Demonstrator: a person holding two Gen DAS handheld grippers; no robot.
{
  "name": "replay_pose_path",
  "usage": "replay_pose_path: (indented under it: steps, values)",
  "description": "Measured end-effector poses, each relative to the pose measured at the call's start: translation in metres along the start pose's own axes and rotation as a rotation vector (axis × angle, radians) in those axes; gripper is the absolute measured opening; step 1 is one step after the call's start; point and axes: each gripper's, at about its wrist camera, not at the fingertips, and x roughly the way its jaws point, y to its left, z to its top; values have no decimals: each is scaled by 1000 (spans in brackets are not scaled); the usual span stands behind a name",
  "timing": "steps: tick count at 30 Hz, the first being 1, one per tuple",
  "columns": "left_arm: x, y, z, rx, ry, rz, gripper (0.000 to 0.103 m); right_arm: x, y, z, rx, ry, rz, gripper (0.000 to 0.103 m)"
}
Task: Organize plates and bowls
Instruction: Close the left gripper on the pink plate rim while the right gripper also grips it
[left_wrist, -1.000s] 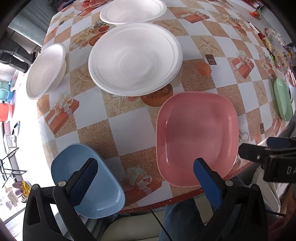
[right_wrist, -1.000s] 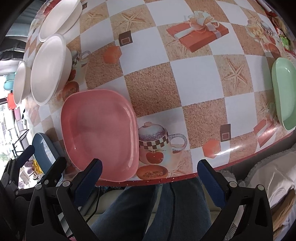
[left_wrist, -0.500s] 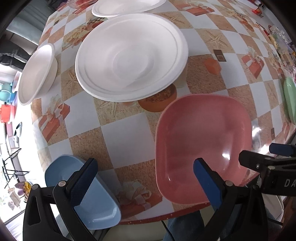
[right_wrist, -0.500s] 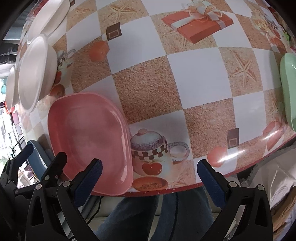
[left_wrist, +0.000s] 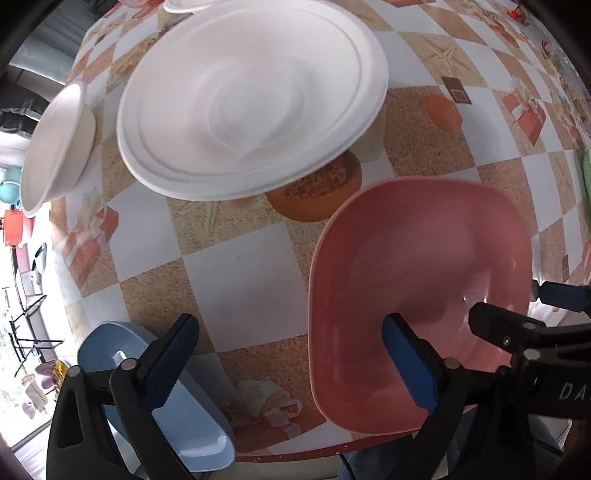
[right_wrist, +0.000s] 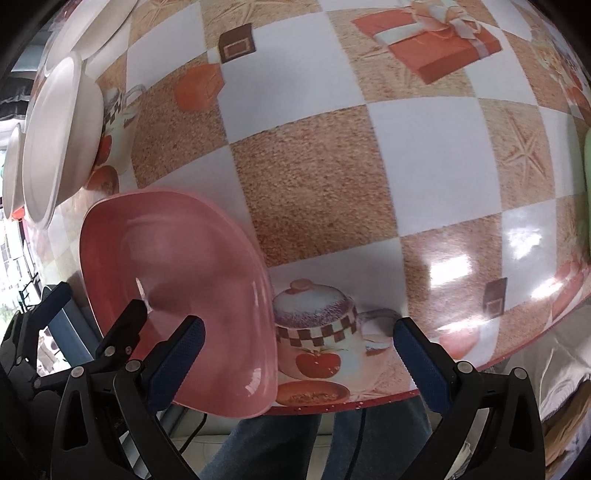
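Note:
A pink square plate lies at the table's near edge, also seen in the right wrist view. My left gripper hangs just above the table, its jaws closing from wide; its right finger is over the pink plate's left part, its left finger over a blue plate at the near left edge, and the pads press on nothing. My right gripper stands open, its left finger over the pink plate's right rim, its right finger over bare tablecloth. A large white plate lies farther back.
A white bowl stands at the left edge and another white plate at the far side. A green plate lies at the right edge. The checked tablecloth covers the table; a person's jeans show below the near edge.
Both grippers have sunk toward the table, so the plates look larger. The pink plate now sits under the left gripper's right finger and the right gripper's left finger.

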Motion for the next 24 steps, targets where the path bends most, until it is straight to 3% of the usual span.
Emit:
replay_pose_path:
  steps: [5,12,16,19,24]
  values:
    - [6,1,3,4,-12,-30,93,-3,0,8,-38,-25,-4,86]
    - [9,-7,6,16,-21,-62,75,-11,8,9,-82,-34,29,44]
    - [11,-4,6,-20,0,-133,58,-4,9,-4,-104,-17,65,23]
    - [12,-9,7,2,-3,-148,44,-4,8,-6,-86,-21,86,22]
    - [17,-12,10,-2,4,-135,43,-6,-1,-5,-59,-15,120,22]
